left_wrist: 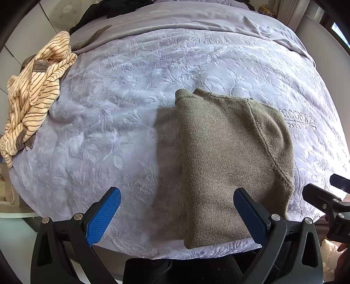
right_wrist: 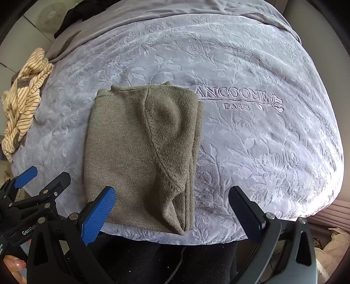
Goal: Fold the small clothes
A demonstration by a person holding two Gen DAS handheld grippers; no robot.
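Note:
An olive-brown knit garment (left_wrist: pixel 229 157) lies folded in a long rectangle on the lilac embossed blanket (left_wrist: pixel 122 122); it also shows in the right wrist view (right_wrist: pixel 140 153). My left gripper (left_wrist: pixel 177 196) is open and empty above the garment's near left edge, its right finger over the cloth. My right gripper (right_wrist: pixel 172 196) is open and empty above the garment's near right corner. The left gripper also shows in the right wrist view (right_wrist: pixel 43 177), and the right gripper at the left wrist view's right edge (left_wrist: pixel 328 187).
A crumpled cream garment with dark stripes (left_wrist: pixel 32 91) lies at the bed's left edge, also in the right wrist view (right_wrist: pixel 24 98). Dark clothing (left_wrist: pixel 105 11) lies at the far end. The blanket's near edge (right_wrist: pixel 196 236) drops off just below the grippers.

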